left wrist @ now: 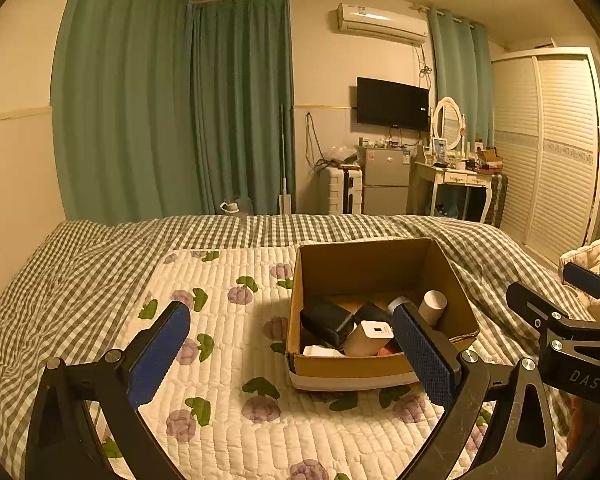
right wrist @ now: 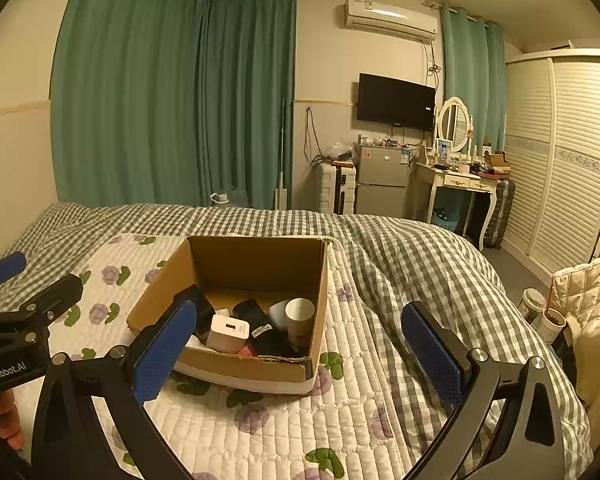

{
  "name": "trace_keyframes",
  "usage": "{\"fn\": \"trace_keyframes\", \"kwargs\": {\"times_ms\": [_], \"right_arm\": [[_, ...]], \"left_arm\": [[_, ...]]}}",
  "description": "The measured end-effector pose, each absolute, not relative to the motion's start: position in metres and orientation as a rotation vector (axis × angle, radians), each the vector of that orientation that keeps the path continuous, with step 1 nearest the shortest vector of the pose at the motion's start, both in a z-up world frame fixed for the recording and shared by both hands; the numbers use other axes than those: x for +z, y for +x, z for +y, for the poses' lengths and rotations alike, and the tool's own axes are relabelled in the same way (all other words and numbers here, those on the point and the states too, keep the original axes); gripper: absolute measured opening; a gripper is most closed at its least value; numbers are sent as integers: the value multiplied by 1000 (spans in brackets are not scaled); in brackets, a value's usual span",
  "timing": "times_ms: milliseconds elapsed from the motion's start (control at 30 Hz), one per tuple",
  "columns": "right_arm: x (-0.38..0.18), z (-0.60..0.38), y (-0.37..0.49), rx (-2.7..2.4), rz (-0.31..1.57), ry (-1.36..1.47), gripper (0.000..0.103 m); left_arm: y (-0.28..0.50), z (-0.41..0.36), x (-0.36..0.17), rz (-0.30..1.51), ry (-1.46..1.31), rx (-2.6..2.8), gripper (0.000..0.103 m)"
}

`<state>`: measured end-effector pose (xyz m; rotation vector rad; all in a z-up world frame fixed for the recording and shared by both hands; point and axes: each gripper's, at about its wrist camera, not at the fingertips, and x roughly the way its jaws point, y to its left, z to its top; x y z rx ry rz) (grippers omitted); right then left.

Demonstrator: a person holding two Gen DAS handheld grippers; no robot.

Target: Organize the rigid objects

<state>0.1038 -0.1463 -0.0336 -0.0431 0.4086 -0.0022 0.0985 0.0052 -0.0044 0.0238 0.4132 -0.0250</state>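
An open cardboard box [left wrist: 374, 364] [right wrist: 236, 252] sits on the quilted floral mat on the bed. Inside it lie a white charger block [left wrist: 370, 336] [right wrist: 228, 332], a white cup [left wrist: 433, 305] [right wrist: 299, 314] and several dark objects [left wrist: 327, 320] [right wrist: 256, 316]. My left gripper [left wrist: 296, 352] is open and empty, held above the mat just in front of the box. My right gripper [right wrist: 300, 354] is open and empty, held in front of the box's near right corner. Each gripper shows at the edge of the other's view.
The floral mat [left wrist: 228, 360] lies over a grey checked duvet [right wrist: 412, 248]. To the right of the bed stand a padded white item [right wrist: 592, 300] and cups [right wrist: 548, 322]. A fridge [right wrist: 382, 180], a dressing table [right wrist: 460, 184] and a wardrobe [right wrist: 560, 152] stand at the far wall.
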Motion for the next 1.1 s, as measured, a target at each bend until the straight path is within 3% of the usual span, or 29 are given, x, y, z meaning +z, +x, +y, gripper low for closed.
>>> {"fn": "trace_keyframes", "kwargs": {"times_ms": [1100], "right_arm": [[-34,-149,103,-17,411,-29,103]], "left_arm": [[102,0,-7,439,30,-48,103]]}}
